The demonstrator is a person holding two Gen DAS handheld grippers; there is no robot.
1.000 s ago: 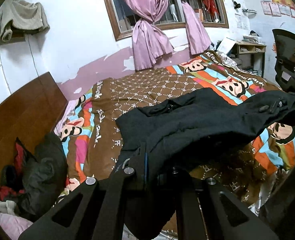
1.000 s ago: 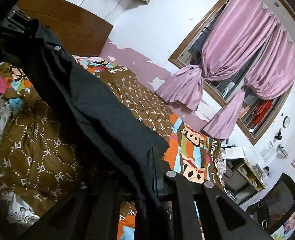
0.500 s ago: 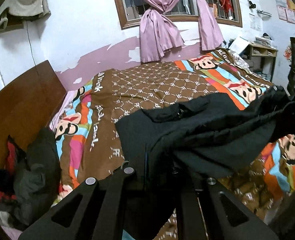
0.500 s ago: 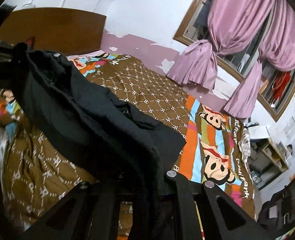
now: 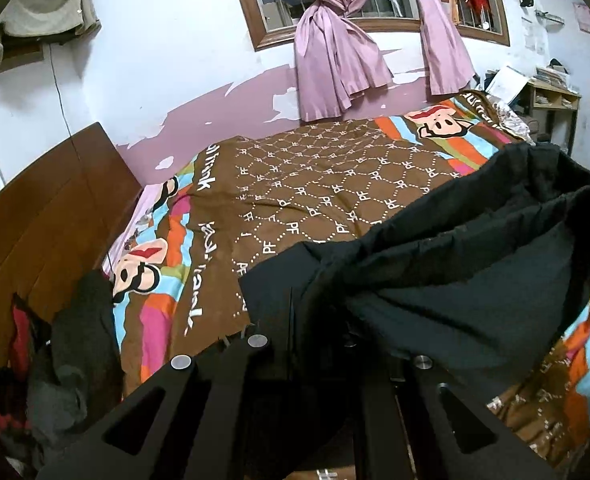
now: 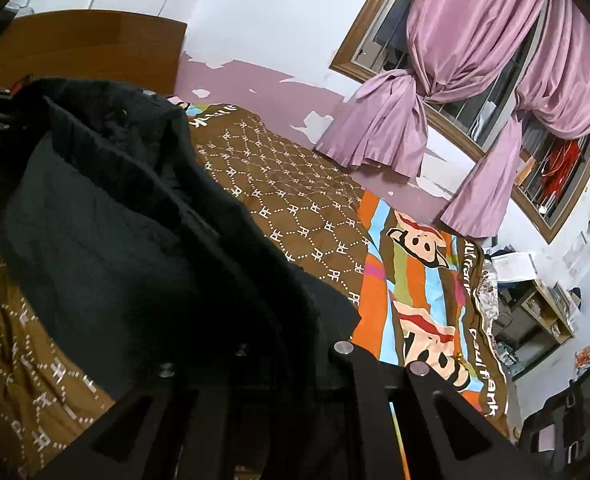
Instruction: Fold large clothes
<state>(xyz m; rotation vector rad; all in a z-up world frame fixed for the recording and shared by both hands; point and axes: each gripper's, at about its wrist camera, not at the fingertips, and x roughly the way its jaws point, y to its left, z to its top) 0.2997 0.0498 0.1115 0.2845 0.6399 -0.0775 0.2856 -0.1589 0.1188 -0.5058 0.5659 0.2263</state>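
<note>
The bedspread [image 5: 327, 196] is printed with repeating white "PF" letters in a dotted honeycomb on brown, bordered by bright stripes, cartoon monkey faces and what looks like "Paul Frank". Above its near half hangs the black garment [image 5: 447, 280], a thick, matte, crumpled cloth. The left gripper [image 5: 319, 344] and right gripper [image 6: 291, 344] are each clamped narrowly on one edge of it.

Garment [image 5: 455, 280] black. Bedspread [image 5: 315, 184] brown with white dotted hexagons and letters, orange-blue-pink stripes, cartoon monkey faces. Curtains [image 5: 335, 60] pink. Headboard [image 5: 47, 220] brown.
</note>
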